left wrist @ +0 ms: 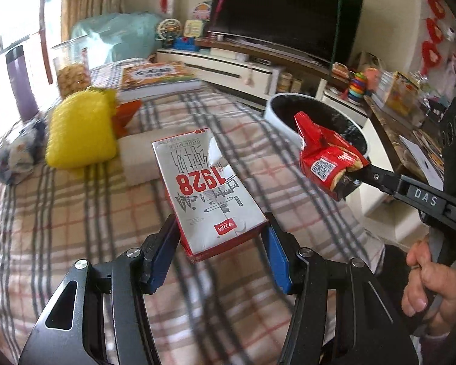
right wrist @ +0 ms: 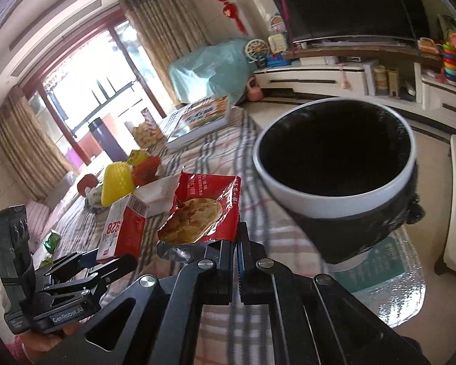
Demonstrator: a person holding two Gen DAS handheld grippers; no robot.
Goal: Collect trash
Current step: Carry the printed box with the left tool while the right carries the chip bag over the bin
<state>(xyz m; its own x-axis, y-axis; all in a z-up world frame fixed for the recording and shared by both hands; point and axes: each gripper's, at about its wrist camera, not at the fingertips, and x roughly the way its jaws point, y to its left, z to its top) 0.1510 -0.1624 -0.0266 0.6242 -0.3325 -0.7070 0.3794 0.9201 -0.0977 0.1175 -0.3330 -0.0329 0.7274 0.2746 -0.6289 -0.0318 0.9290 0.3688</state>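
From the left wrist cam, the left gripper was clamped on the bottom end of a flattened milk carton, the "1928" one, blue pads pressed against both its edges, holding it up over the plaid tablecloth. Off to the right, the right gripper was pinching a red snack wrapper right in front of the white-rimmed trash bin, with the person's hand wrapped around the handle at the lower right. Behind the carton sat a white box, a yellow bag, a jar of snacks, a purple tumbler and a big book, all kinda blurry. The TV was on its stand at the back. From the right wrist cam, the right gripper had its jaws squeezed together on the lower edge of the red snack wrapper, which stood up torn open. The trash bin, lined with a black bag, sat just right of it, nothing between them. The left gripper was down at the left with the milk carton in it, and the yellow bag and white box were behind that.
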